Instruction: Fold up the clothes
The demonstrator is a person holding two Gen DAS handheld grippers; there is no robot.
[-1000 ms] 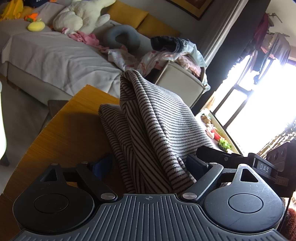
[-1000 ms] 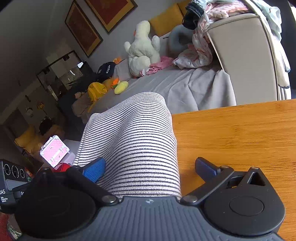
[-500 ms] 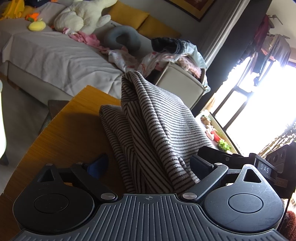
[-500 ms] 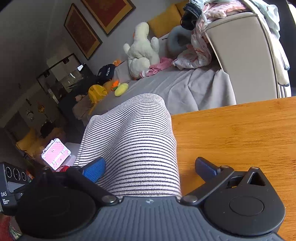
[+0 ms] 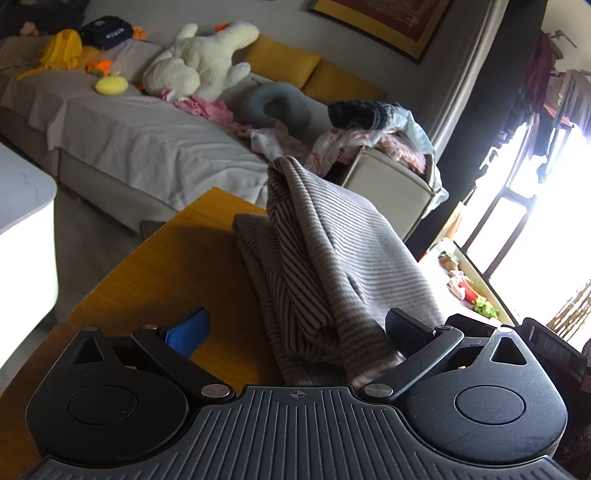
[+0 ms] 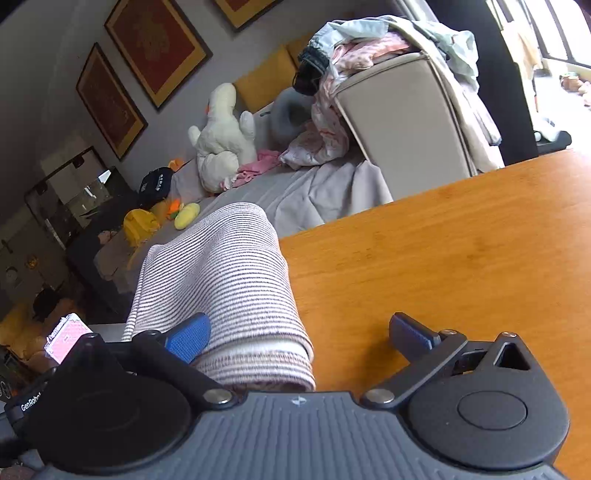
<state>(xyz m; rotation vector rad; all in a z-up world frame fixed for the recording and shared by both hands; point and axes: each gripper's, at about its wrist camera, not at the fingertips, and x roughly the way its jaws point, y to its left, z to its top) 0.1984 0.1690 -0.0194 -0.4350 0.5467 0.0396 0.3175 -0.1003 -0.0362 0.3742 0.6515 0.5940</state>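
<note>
On the black device (image 5: 554, 350) at the right edge of my left view I read "DAS", faint and blurred. At the lower left of my right view, a black part (image 6: 26, 402) carries white letters "GenRobot", cut off at the end. The dark cap (image 5: 107, 31) on the bed has white lettering too small to read.

Striped garment (image 5: 332, 266) near end – hidden behind gripper body, seemingly.
</note>
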